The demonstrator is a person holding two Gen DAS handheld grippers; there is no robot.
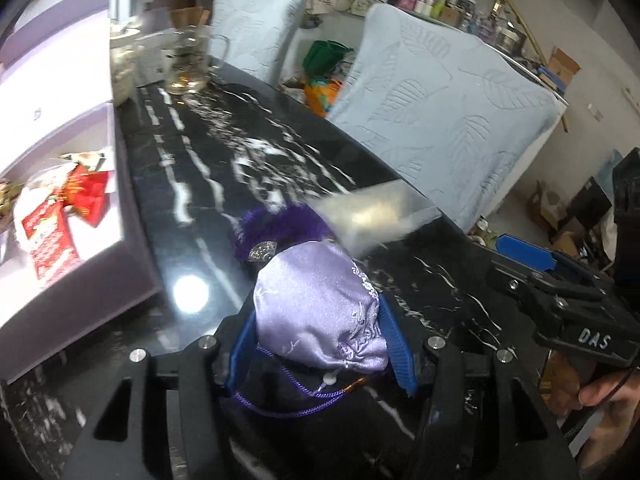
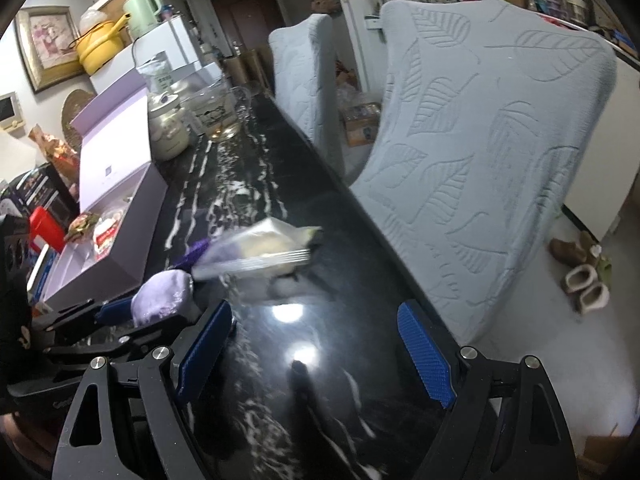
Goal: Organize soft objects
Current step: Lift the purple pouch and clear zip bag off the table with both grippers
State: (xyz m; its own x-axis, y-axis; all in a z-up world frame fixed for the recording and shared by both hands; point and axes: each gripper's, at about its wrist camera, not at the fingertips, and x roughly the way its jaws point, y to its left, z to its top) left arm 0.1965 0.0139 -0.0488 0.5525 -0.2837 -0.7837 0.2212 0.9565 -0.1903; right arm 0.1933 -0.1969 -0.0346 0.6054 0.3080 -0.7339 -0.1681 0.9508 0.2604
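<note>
My left gripper (image 1: 320,344) is shut on a lilac satin pouch (image 1: 320,312) with a purple cord, held just above the black marble table (image 1: 224,184). The pouch also shows in the right wrist view (image 2: 162,296). A purple tassel (image 1: 276,228) lies just beyond it. A clear plastic packet (image 1: 372,216) with a pale filling is blurred in the air over the table, also in the right wrist view (image 2: 264,248). My right gripper (image 2: 316,344) is open and empty, low over the table, to the right of the left one.
An open lilac gift box (image 1: 60,160) with red packets (image 1: 86,196) sits at the table's left. A glass jug (image 1: 188,64) and a ceramic jar (image 2: 168,128) stand at the far end. Two chairs with pale blue covers (image 2: 480,152) line the table's right edge.
</note>
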